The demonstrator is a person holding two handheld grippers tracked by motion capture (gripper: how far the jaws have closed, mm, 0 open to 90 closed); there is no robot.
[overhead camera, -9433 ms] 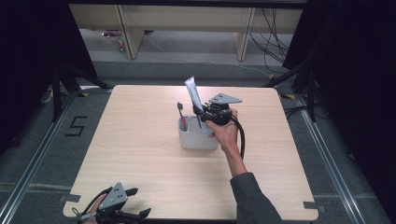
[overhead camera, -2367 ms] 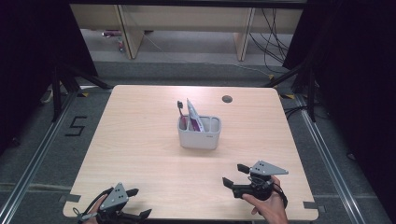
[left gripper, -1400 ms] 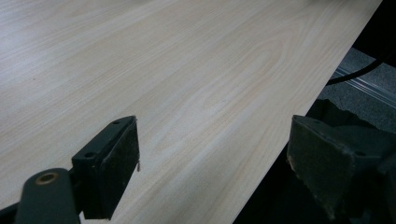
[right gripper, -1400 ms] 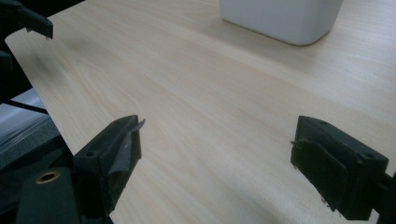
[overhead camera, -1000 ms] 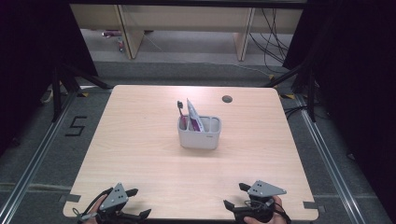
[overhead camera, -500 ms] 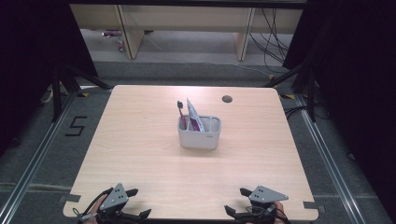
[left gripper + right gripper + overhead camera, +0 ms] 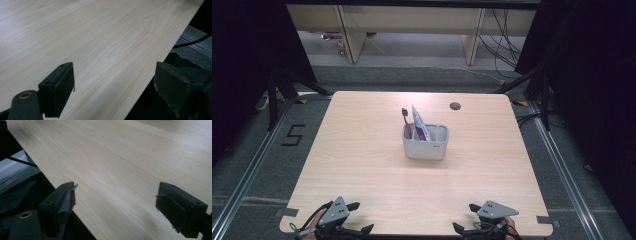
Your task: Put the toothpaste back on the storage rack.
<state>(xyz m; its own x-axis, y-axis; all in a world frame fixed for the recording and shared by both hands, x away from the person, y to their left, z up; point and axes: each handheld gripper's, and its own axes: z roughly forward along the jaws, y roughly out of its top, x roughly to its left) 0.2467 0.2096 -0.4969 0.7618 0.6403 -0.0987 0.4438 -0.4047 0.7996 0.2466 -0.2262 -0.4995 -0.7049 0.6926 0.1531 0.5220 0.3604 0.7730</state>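
Toothpaste tube [image 7: 420, 125], white with pink print, leans in the pale grey plastic caddy [image 7: 426, 146] at mid-table beside a dark-headed toothbrush [image 7: 405, 119], propped by the divider. Both tools sit well apart from it at the near edge of the light wooden table [image 7: 362, 165]: left gripper [image 7: 357, 220] and right gripper [image 7: 464, 220], jaws spread wide, empty, apparently parked.

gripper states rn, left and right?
Left gripper: open, holding nothing.
Right gripper: open, holding nothing.
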